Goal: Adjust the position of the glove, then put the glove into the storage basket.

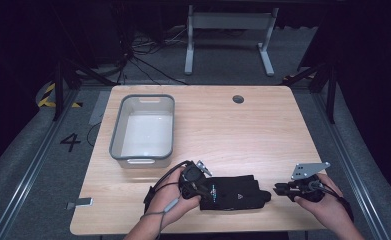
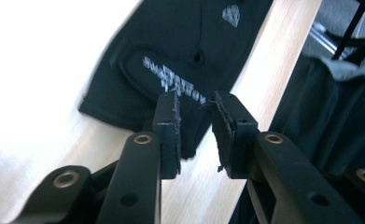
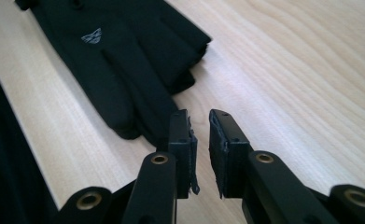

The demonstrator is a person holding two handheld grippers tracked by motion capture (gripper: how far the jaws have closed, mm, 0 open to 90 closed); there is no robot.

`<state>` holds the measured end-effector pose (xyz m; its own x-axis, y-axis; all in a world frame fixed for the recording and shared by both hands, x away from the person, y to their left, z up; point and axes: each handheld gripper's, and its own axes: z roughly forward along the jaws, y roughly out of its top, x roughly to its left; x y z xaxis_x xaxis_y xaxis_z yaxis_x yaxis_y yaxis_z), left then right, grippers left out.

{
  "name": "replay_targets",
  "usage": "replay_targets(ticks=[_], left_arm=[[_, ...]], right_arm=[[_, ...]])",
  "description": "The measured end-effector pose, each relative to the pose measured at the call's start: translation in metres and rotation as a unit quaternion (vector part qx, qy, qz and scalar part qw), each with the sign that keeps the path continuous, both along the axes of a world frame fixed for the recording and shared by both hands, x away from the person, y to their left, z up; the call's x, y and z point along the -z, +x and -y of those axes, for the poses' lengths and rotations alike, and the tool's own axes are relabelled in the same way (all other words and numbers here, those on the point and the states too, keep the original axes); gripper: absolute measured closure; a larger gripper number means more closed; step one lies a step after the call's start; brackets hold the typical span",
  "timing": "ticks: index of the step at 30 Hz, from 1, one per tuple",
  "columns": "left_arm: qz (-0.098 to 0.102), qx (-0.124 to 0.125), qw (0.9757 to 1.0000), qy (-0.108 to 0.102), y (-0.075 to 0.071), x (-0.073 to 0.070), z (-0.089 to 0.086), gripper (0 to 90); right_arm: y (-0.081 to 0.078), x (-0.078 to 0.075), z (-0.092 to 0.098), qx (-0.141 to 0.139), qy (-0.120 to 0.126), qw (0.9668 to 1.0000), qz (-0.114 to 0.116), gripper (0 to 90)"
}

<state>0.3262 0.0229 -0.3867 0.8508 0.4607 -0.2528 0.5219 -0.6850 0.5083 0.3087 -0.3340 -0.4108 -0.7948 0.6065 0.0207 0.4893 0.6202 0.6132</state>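
A black glove (image 1: 233,192) with small white markings lies flat near the table's front edge, its fingers pointing right. My left gripper (image 1: 203,191) stands at the glove's cuff end. In the left gripper view its jaws (image 2: 195,105) are a little apart, with the glove (image 2: 171,42) cuff showing in the gap and neither pad pressing on it. My right gripper (image 1: 278,190) sits just right of the glove's fingertips. In the right gripper view its jaws (image 3: 199,116) stand slightly apart with nothing between them, the glove (image 3: 124,60) just ahead and to the left.
A grey bin (image 1: 115,135) with a white inside stands on the wooden table (image 1: 233,130) at the left. A round cable hole (image 1: 238,99) lies near the far edge. Beyond the table are a white desk frame and cables on the floor.
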Motion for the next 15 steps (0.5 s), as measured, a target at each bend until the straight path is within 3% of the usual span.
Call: replay_targets(ticks=[3,7,15], left_arm=[[0.014,-0.003,0.9999,-0.007,0.002,-0.004,0.004,71.1],[0.017,-0.001,0.9998,-0.011,0.004,-0.006,0.010,70.9],[0.025,-0.001,0.9995,-0.021,0.011,-0.006,0.021,68.4]], right_arm=[[0.001,-0.001,0.003,0.011,0.008,0.9999,0.005,79.5],[0.002,-0.002,0.008,0.026,0.019,0.9994,0.013,80.9],[0.006,0.003,0.017,0.044,0.029,0.9986,0.004,79.3]])
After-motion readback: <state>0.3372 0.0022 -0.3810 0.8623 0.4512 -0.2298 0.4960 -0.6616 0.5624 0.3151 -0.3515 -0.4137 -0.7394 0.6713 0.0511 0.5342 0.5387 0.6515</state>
